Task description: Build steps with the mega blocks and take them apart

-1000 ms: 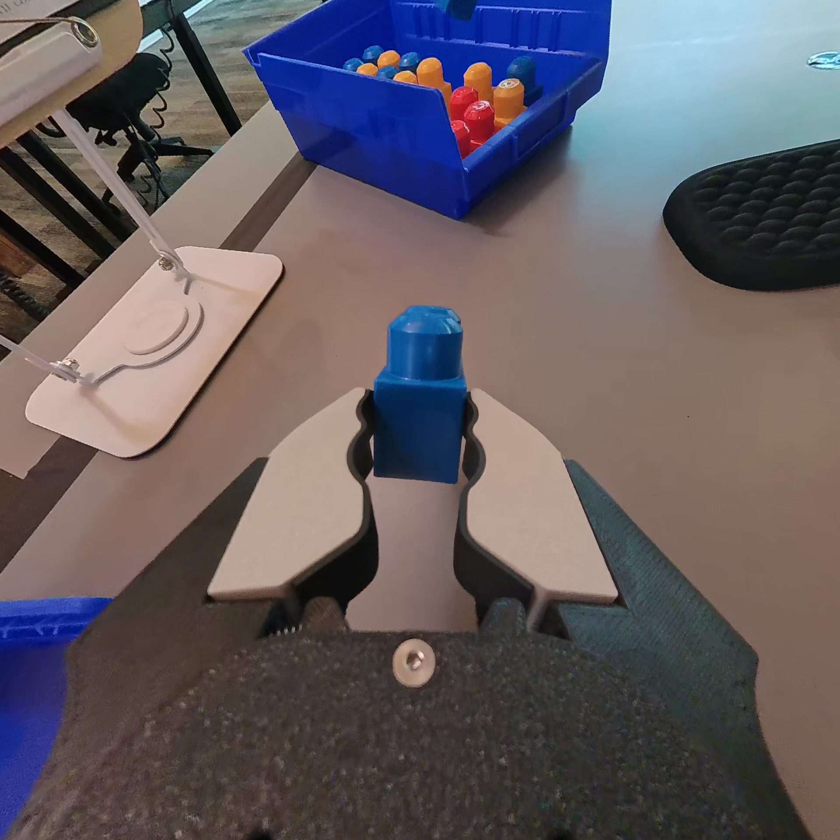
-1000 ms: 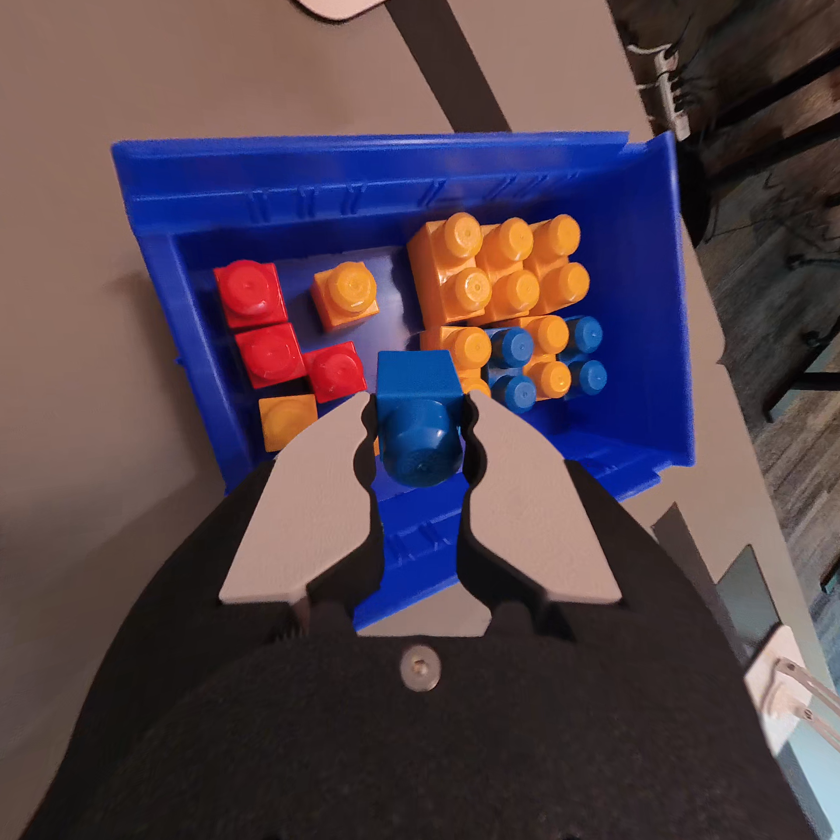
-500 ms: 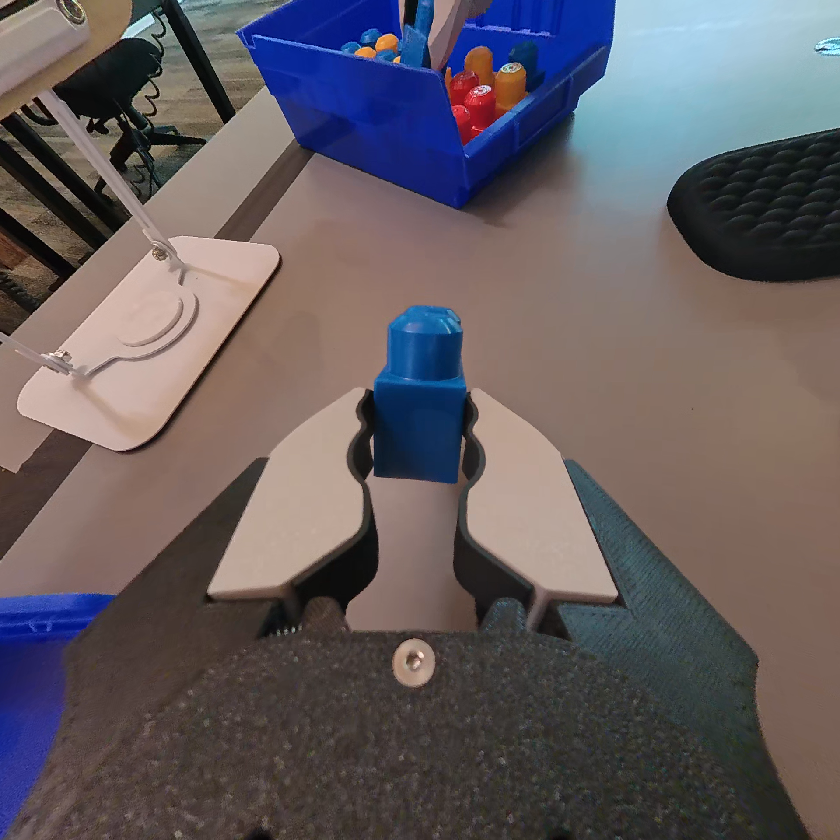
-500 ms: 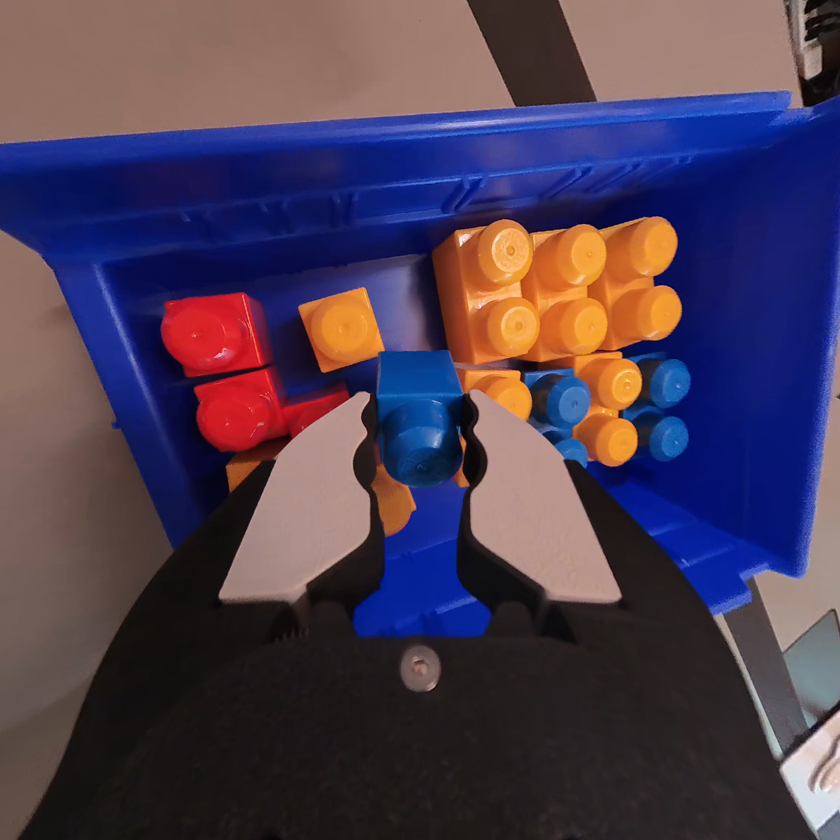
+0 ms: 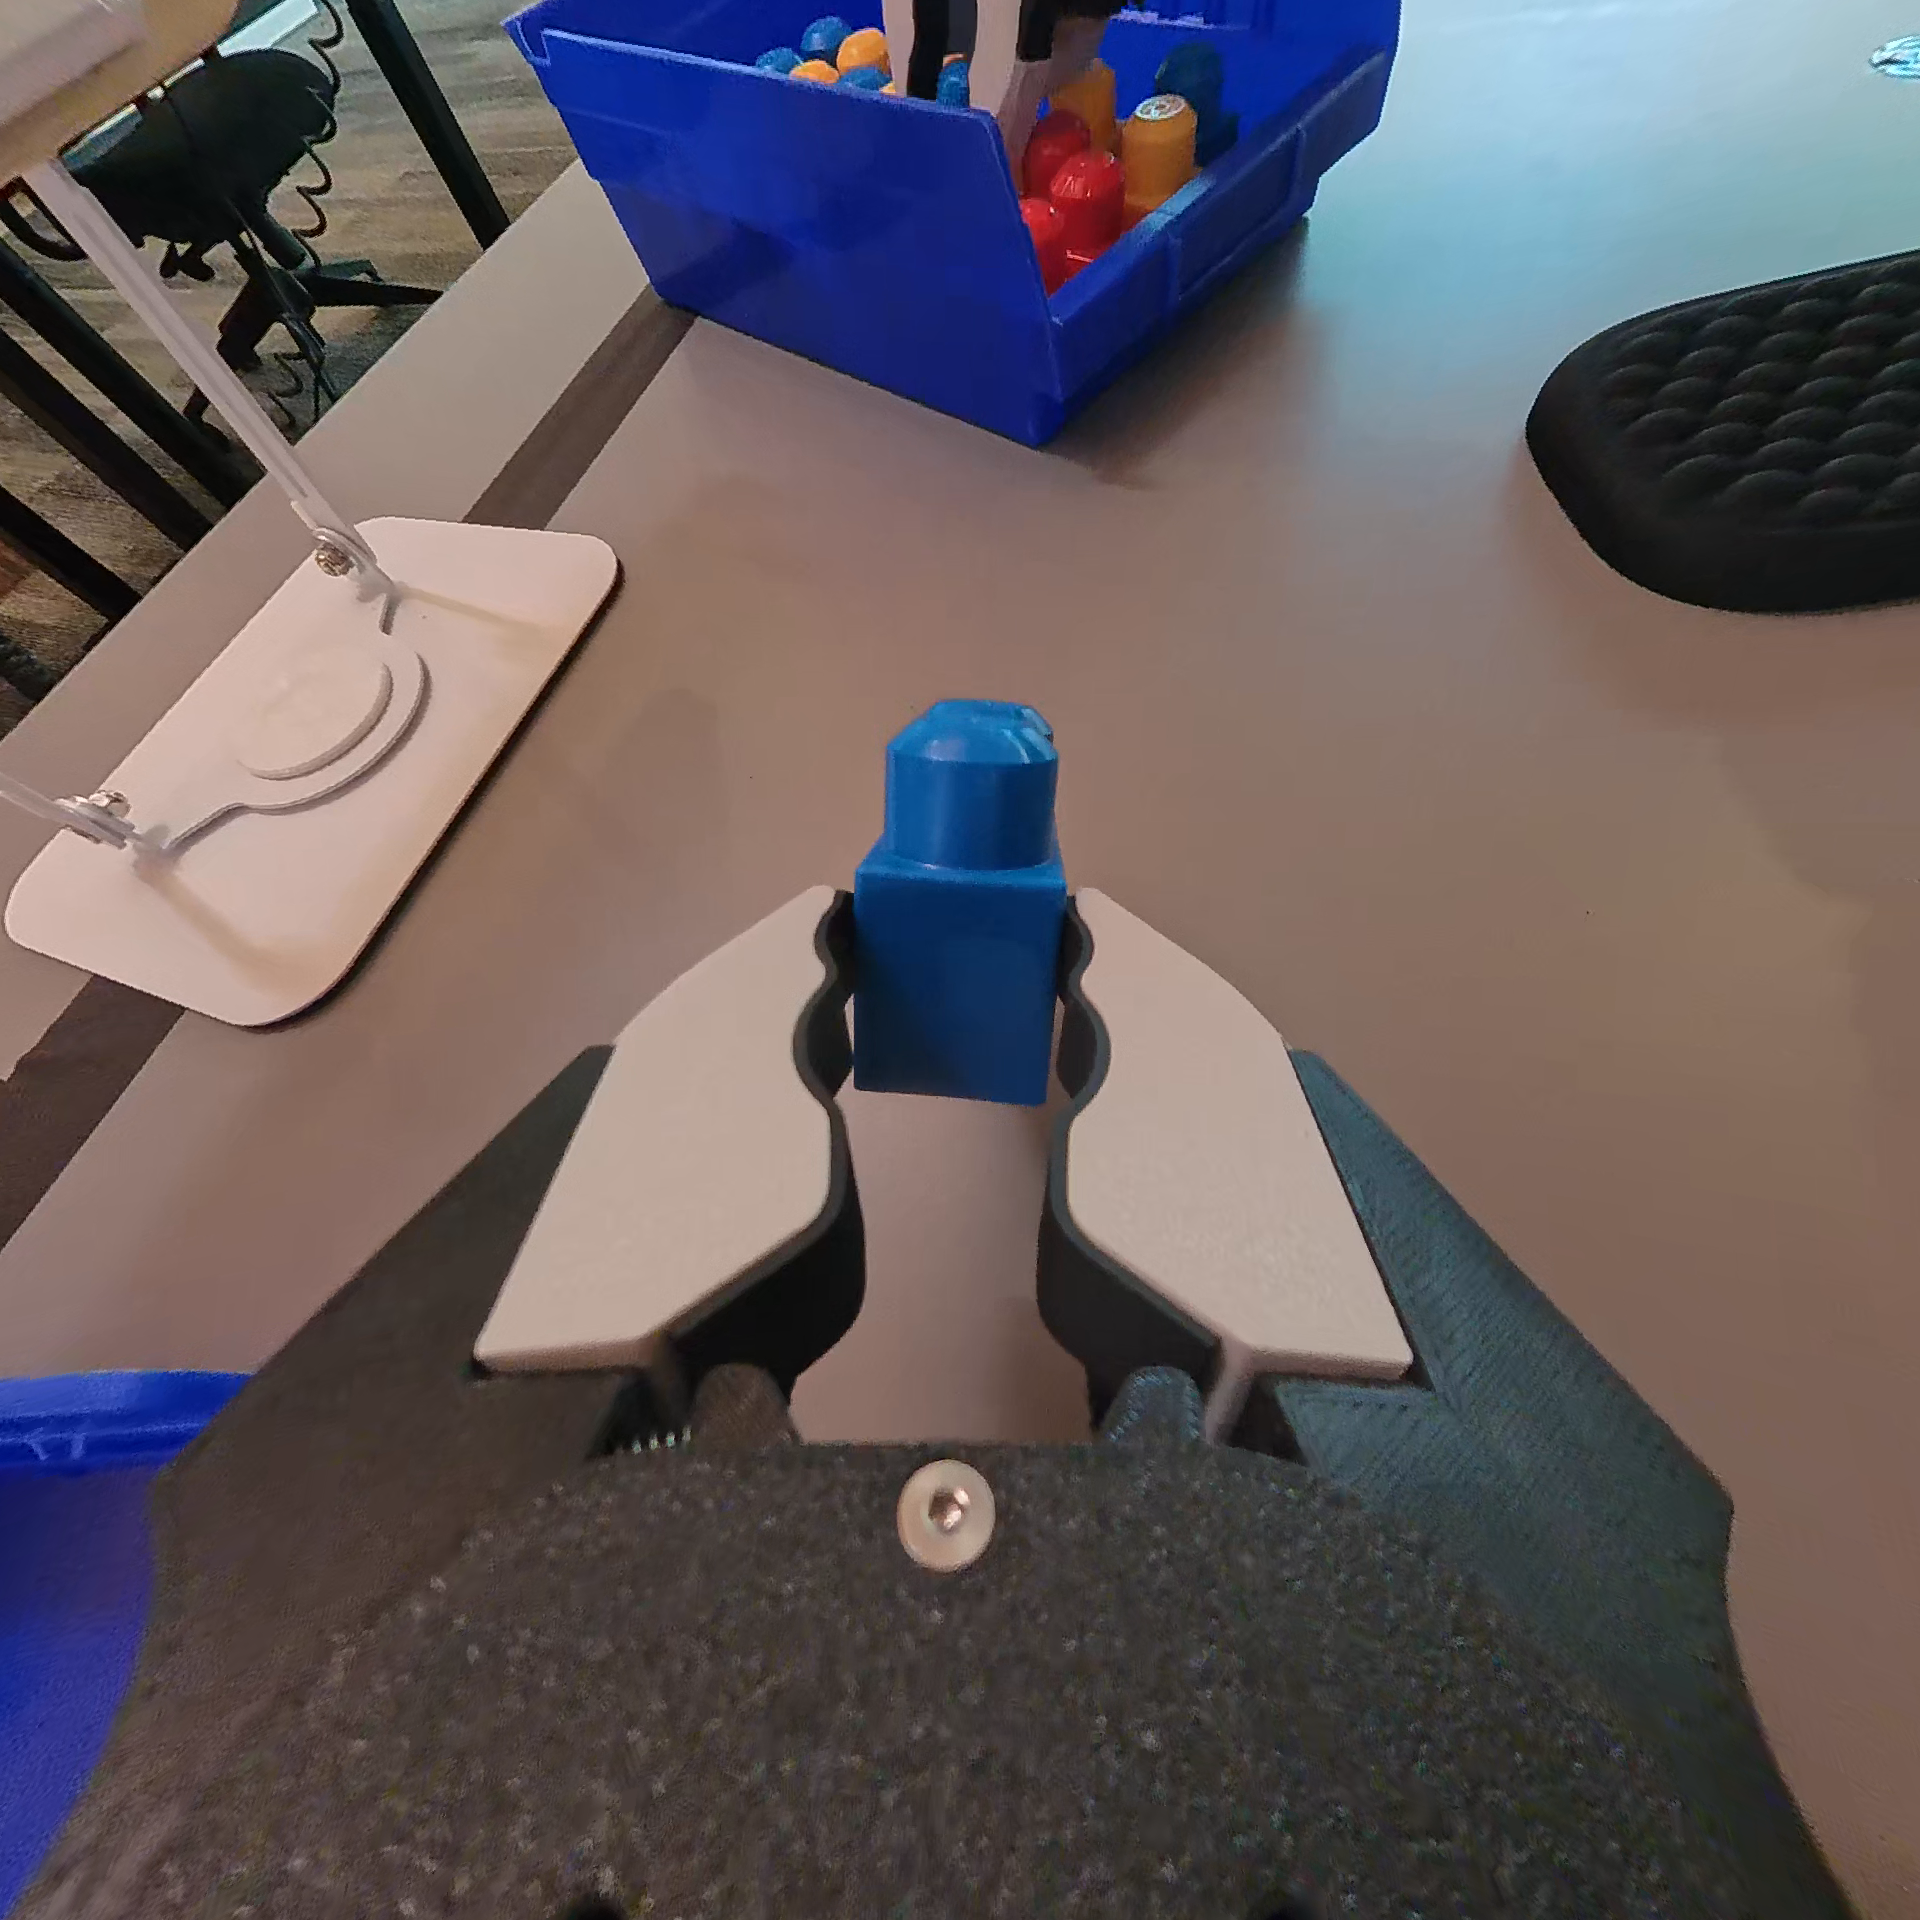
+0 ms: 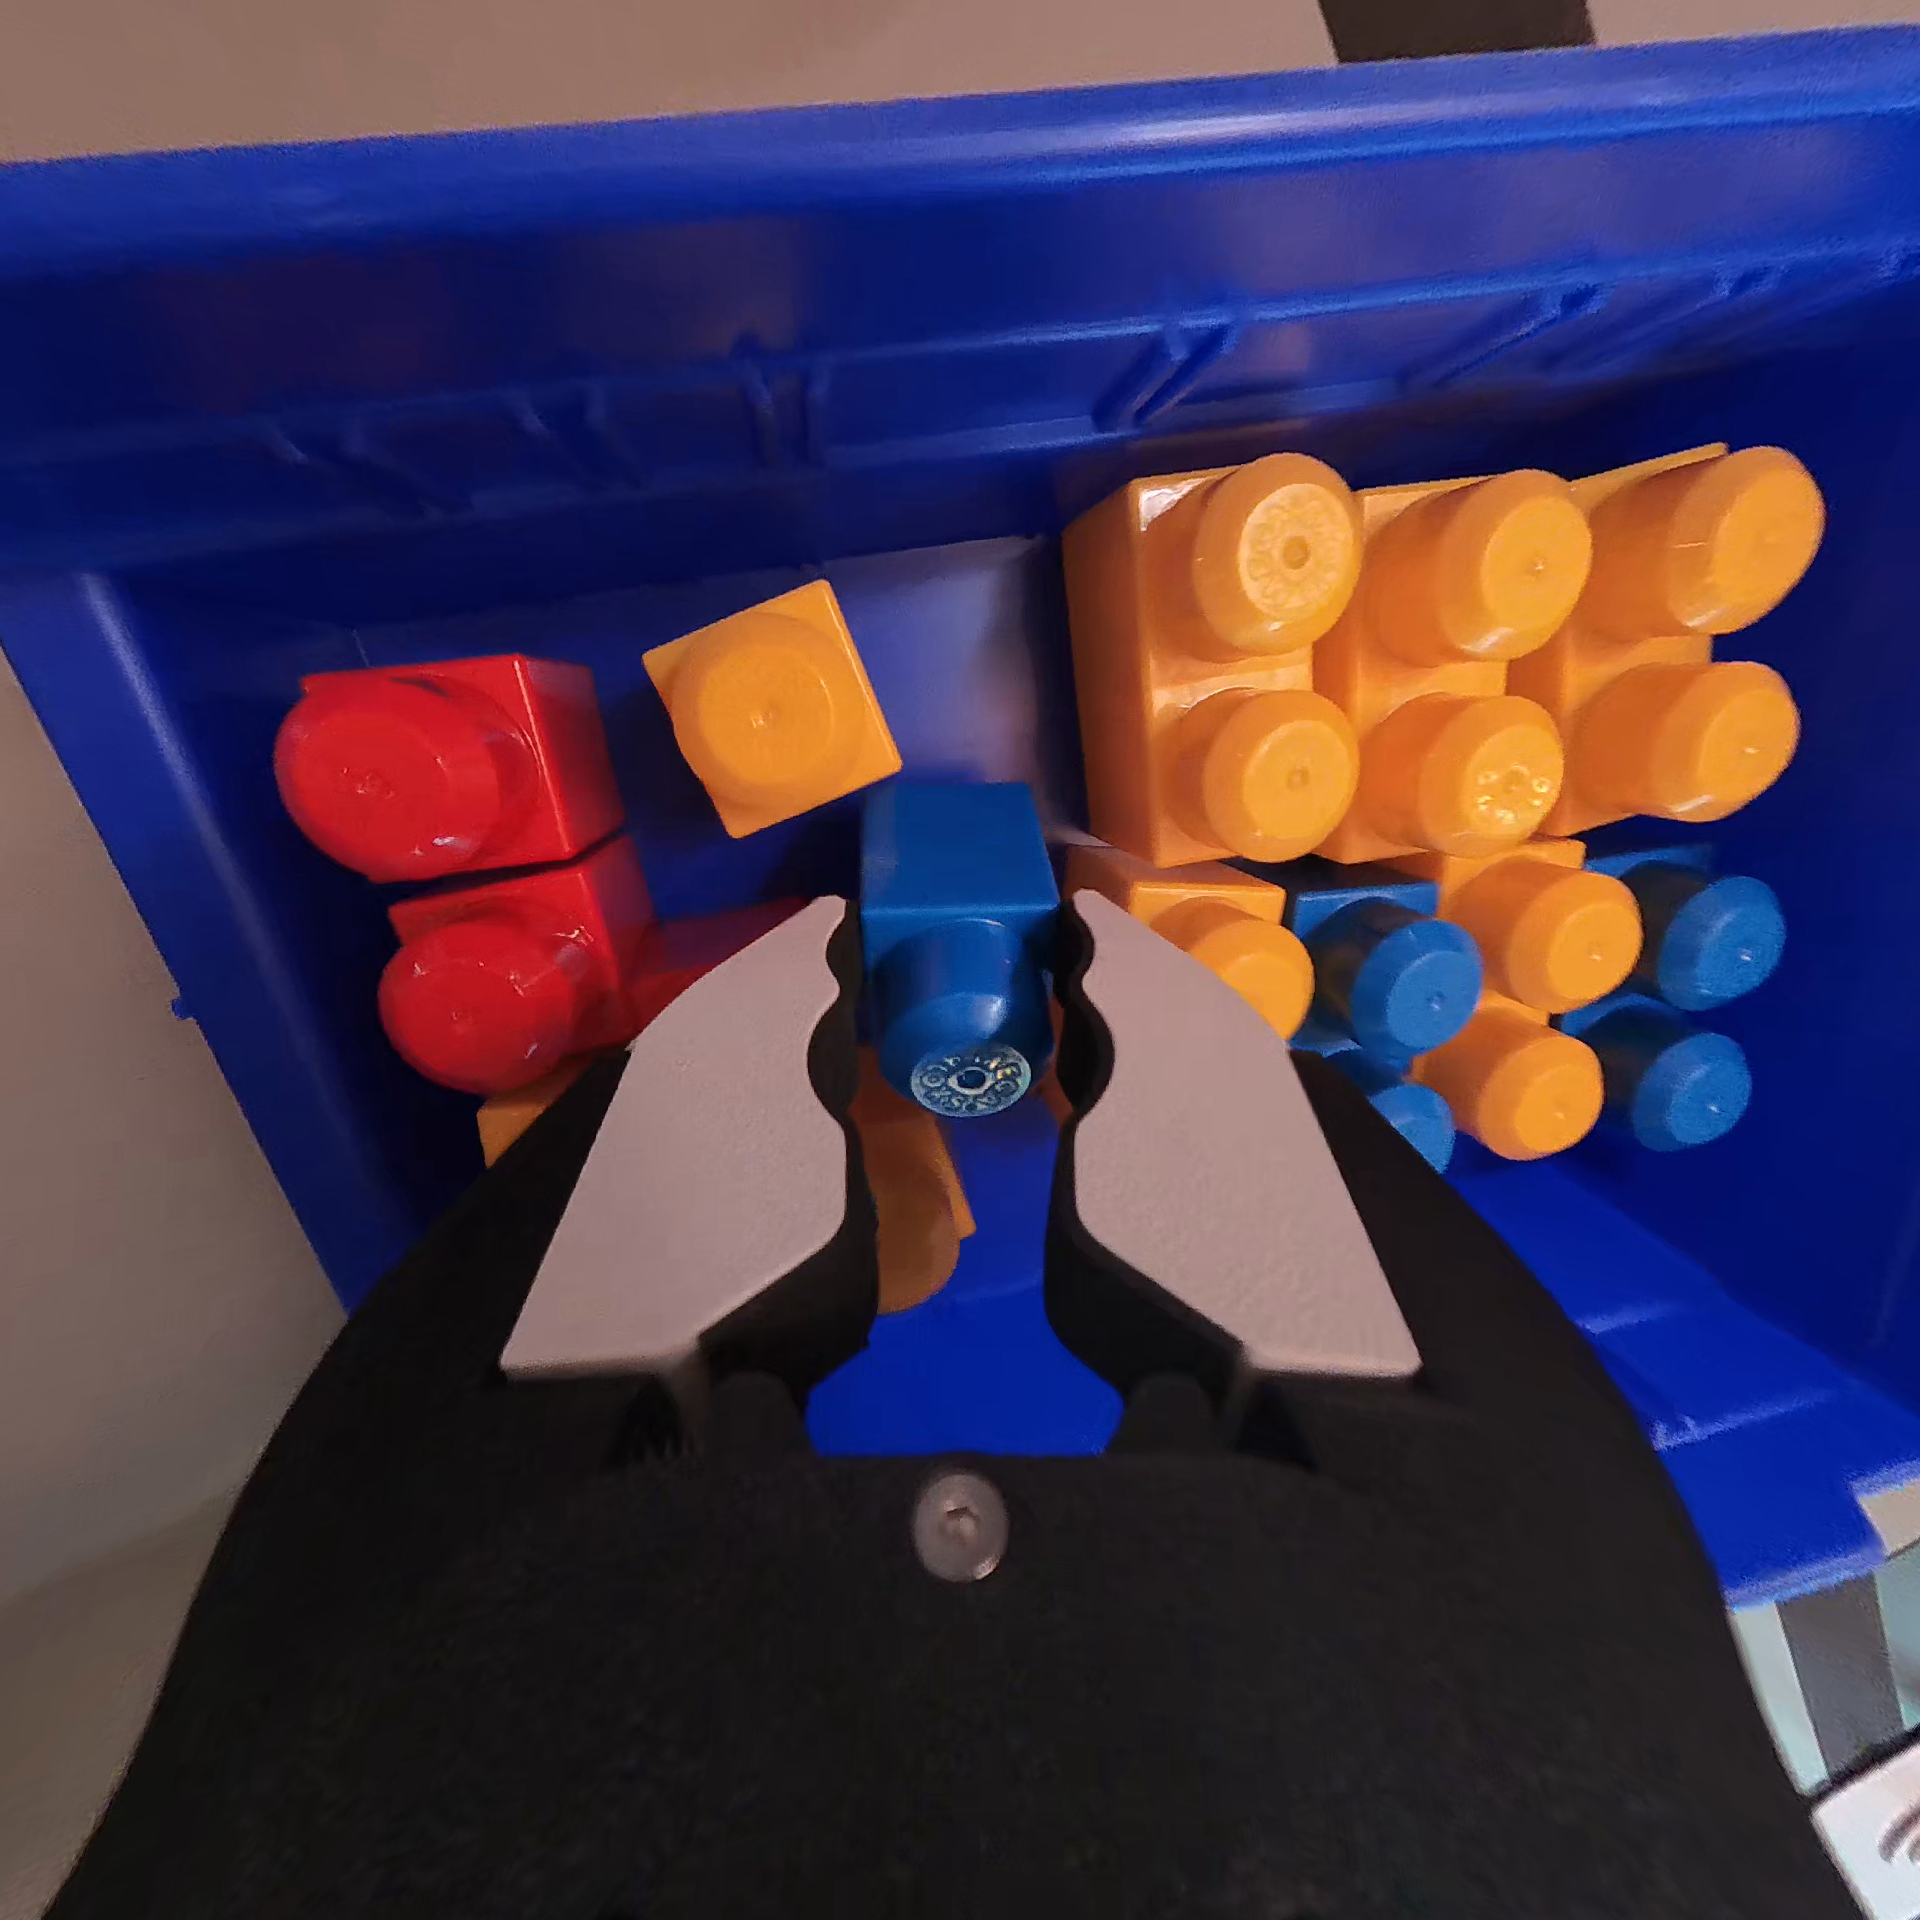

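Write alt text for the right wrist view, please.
Grey tongs grip a blue block low inside a blue bin. Orange blocks fill the bin's right side, with red blocks on the left and small blue ones at lower right.

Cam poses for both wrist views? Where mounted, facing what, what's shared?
Left wrist view: on the left gripper, low over the table, facing forward toward the bin; its fingers clamp an upright blue block.
Right wrist view: on the right gripper, above the bin, facing down into it; its fingers clamp a second blue block.
Shared: the bin of blocks; the right gripper also shows in the left view.
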Tool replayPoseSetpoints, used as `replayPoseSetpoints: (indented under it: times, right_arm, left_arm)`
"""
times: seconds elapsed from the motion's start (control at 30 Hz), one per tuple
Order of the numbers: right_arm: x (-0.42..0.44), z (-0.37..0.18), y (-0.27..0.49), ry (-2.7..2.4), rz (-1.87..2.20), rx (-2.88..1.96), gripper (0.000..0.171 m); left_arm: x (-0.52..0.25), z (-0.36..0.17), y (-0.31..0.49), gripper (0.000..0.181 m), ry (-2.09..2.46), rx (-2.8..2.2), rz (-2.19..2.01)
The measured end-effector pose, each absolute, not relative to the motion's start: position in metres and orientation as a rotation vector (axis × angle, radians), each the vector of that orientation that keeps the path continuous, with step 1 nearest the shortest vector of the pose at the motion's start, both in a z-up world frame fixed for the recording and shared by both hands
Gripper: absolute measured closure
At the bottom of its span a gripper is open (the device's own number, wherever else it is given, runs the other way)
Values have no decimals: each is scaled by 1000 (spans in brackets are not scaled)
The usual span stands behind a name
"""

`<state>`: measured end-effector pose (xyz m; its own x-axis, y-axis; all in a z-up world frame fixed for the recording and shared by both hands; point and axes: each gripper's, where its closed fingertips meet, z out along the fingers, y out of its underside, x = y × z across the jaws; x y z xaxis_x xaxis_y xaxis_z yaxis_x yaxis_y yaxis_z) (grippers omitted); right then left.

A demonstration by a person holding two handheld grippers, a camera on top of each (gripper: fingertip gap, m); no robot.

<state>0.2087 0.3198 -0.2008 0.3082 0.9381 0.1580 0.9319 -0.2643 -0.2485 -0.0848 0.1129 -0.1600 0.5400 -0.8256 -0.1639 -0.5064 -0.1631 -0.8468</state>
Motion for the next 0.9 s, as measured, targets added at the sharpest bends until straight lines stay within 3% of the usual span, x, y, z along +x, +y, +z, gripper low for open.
replayPoseSetpoints:
  times: [0.9]
  right_arm:
    - [207, -209, 309, -1945, -150, -2338, 132]
  left_arm:
    - [-84, -165, 111, 144, 1123, -1835, -424]
